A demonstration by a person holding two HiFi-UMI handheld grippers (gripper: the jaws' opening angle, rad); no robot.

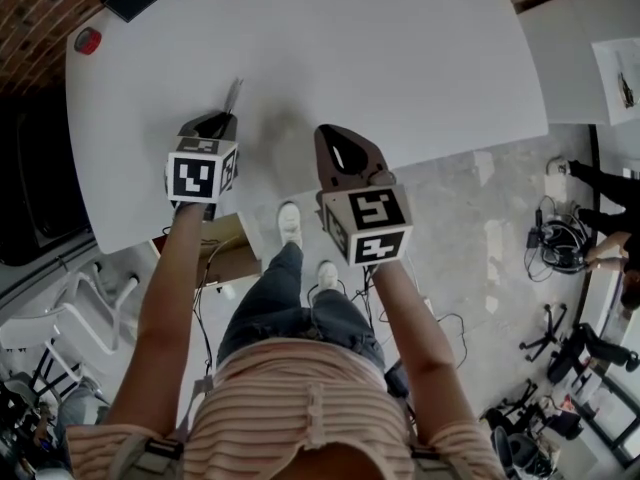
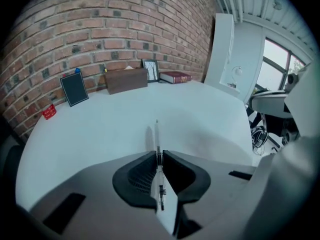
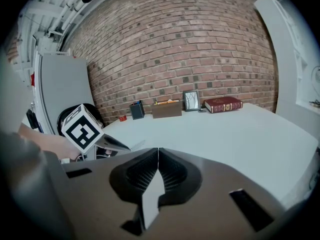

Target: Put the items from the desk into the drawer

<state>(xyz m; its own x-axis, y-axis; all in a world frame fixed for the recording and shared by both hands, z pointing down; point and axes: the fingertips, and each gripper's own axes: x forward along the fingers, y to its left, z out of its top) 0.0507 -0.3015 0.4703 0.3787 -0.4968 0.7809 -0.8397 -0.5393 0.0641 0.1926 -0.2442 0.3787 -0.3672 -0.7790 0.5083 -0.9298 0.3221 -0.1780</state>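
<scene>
A white rounded surface [image 1: 400, 58] runs back to a brick wall [image 2: 100, 39]. The left gripper [image 2: 158, 153] has its fingers nearly together, pinching a slim clear plastic pen [image 2: 157, 131] partway along the barrel, with the tip jutting ahead of that gripper. A barrel so thin and round could swivel or slip on lifting. The right gripper [image 3: 158, 151], beside the left gripper, is closed and empty.

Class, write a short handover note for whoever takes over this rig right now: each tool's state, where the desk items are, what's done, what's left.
Left tool: shut on the pen, which sticks out forward over the desk.
Right tool: shut, nothing in it, held beside the other.
At the desk's far edge by the brick wall: dark holder, brown box, picture frame, red book, small red item.
Done: pen gripped. No drawer clearly in view.
Left: stow the pen, then the other items.
</scene>
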